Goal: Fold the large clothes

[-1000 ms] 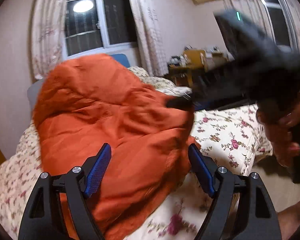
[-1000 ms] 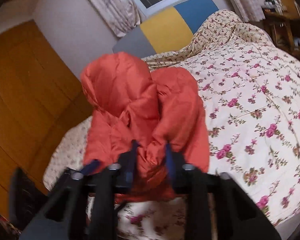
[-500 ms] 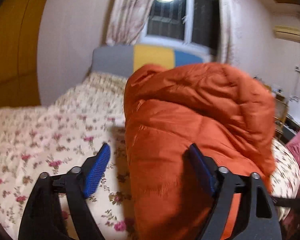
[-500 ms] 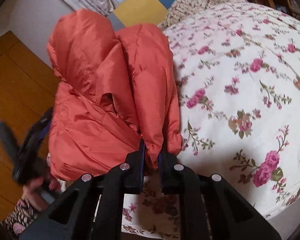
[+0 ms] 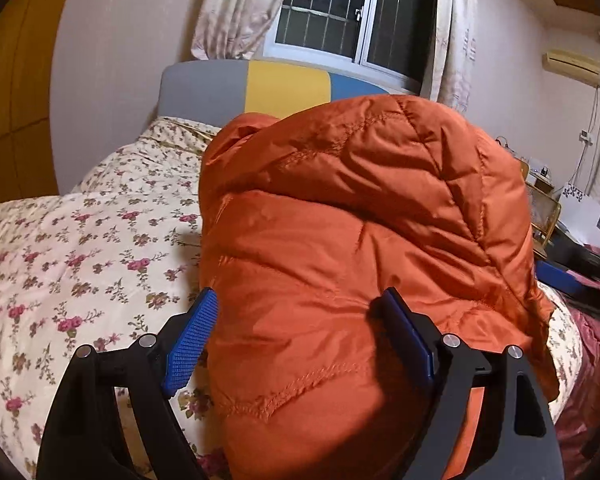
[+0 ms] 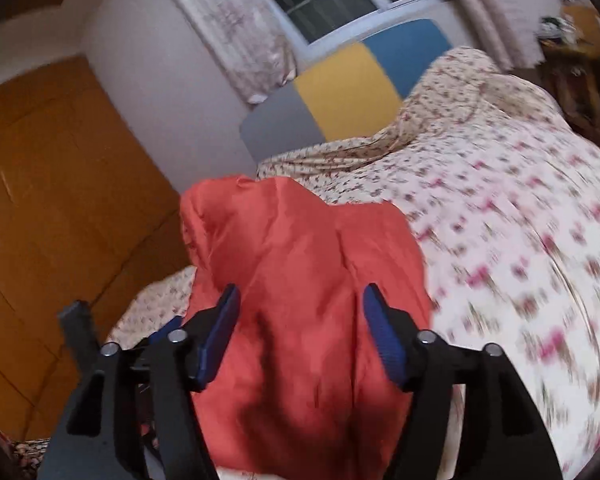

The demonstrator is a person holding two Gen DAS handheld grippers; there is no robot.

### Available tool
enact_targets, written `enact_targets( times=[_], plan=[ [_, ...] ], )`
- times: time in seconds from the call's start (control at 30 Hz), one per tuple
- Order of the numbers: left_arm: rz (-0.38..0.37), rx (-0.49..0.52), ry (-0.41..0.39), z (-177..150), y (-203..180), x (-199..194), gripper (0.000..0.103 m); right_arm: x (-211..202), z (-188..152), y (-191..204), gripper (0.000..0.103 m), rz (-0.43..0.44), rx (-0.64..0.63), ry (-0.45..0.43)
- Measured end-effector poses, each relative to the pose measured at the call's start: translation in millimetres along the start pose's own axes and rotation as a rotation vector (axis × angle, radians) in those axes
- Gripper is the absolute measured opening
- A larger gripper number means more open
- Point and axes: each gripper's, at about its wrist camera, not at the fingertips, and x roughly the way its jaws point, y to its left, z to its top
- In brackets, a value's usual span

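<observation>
Floral bedspread point(image 5: 80, 248) carries the orange padded jacket point(image 5: 360, 240), bundled at the near edge. Left gripper point(image 5: 300, 336) gapes wide, astride it, gripping nothing. Right gripper point(image 6: 300, 332) is opening, fabric between the jaws, unpinched. Advise regrasping the hem at 6 o'clock, then folding toward 12.

Both wrist views look closely downward, sharing the orange jacket point(image 5: 360, 240) and bed point(image 5: 80, 248).

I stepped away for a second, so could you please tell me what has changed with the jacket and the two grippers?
The right gripper has let go of the orange jacket: it was clamped on a fold, and now its jaws are opening, apart from the fabric. The left gripper swung round to face the headboard. It stays open, and the jacket remains bundled on the flowered bedspread.
</observation>
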Motion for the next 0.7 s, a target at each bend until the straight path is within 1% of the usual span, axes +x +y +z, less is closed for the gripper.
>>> enact_targets(
  times=[0.03,0.07,0.1,0.17,0.2,0.23,0.27,0.3,0.33,0.4,0.47,0.53,0.57,0.6,0.63,0.7],
  plan=[
    [0.005,0.0,0.006,3.2,-0.8,0.6,0.083,13.4,7.8,1.5,0.06,0.007,-0.008,0.02],
    [0.009,0.0,0.011,5.8,-1.9,1.2,0.083,25.3,13.9,2.9,0.029,0.012,-0.014,0.048],
    [0.011,0.0,0.013,7.2,-2.5,1.2,0.083,30.0,14.9,3.7,0.019,0.003,-0.016,0.062],
    [0.006,0.005,0.012,11.8,-4.9,-2.3,0.083,23.8,17.5,7.7,0.013,-0.034,-0.04,0.015],
    [0.004,0.01,0.003,12.6,-5.4,-4.0,0.083,21.2,16.6,7.0,0.012,-0.089,-0.046,0.003],
    [0.005,0.015,-0.008,13.4,-6.7,-6.7,0.083,22.9,12.2,-0.8,0.012,-0.155,-0.028,0.0],
    [0.006,0.023,-0.015,13.7,-8.5,-7.8,0.086,27.0,7.6,-11.1,0.012,-0.193,0.002,0.005],
    [0.006,0.028,-0.015,13.8,-9.7,-7.2,0.088,33.7,-0.6,-29.3,0.012,-0.208,0.069,0.016],
    [0.005,0.034,-0.011,12.9,-11.8,-4.8,0.088,36.5,-6.1,-40.4,0.012,-0.19,0.121,0.021],
    [-0.008,0.039,0.006,9.7,-14.4,2.7,0.089,43.8,-17.8,-66.3,0.016,-0.135,0.23,0.018],
    [-0.012,0.025,0.025,7.9,-15.0,7.7,0.089,44.3,-19.7,-75.6,0.018,-0.1,0.284,0.019],
    [-0.008,0.02,0.042,10.6,-14.8,8.8,0.089,42.7,-12.5,-76.3,0.023,-0.086,0.294,0.048],
    [-0.005,0.023,0.051,13.8,-14.5,9.6,0.089,36.5,-7.0,-74.1,0.033,-0.099,0.28,0.049],
    [0.0,0.025,0.052,16.8,-14.4,9.6,0.089,25.9,1.5,-67.6,0.042,-0.129,0.242,0.022],
    [0.014,0.026,0.049,21.4,-13.5,10.4,0.089,19.5,7.9,-63.2,0.043,-0.145,0.205,-0.012],
    [0.041,0.02,0.049,30.9,-10.6,16.0,0.089,4.5,21.7,-42.0,0.043,-0.164,0.121,-0.08]
  ],
)
